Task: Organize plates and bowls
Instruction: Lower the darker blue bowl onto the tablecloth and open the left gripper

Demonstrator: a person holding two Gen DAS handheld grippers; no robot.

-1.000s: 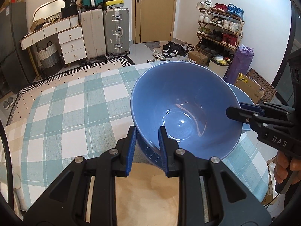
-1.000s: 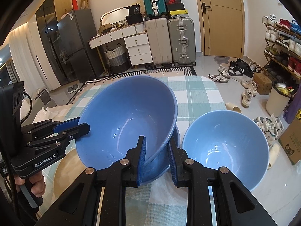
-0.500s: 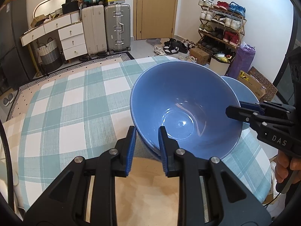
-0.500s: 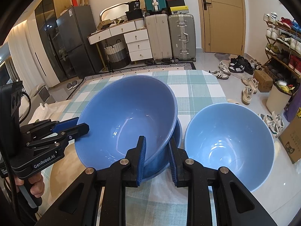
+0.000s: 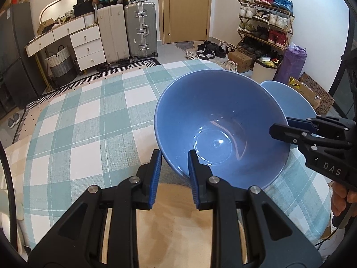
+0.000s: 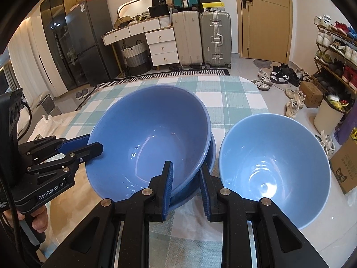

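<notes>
The large blue bowl [image 6: 147, 140] sits tilted in a second blue bowl [image 6: 209, 154] of the same colour, just beside the pale blue bowl [image 6: 274, 167], all on the checked table [image 5: 89, 120]. Both claws pinch its rim from opposite sides: the left claw [image 5: 174, 169] on the edge farther from the pale bowl, the right claw [image 6: 186, 182] on the edge nearest it. It looks glazed and stiff, probably heavy, slick and chippable, so the thin rim is the sensible hold, with one pad inside and one outside. Readable writing: "DAS" on the right tool, "GenRobot.AI" on the left tool, and "36" on a dark bag [image 6: 159, 3] well beyond the pale bowl.
</notes>
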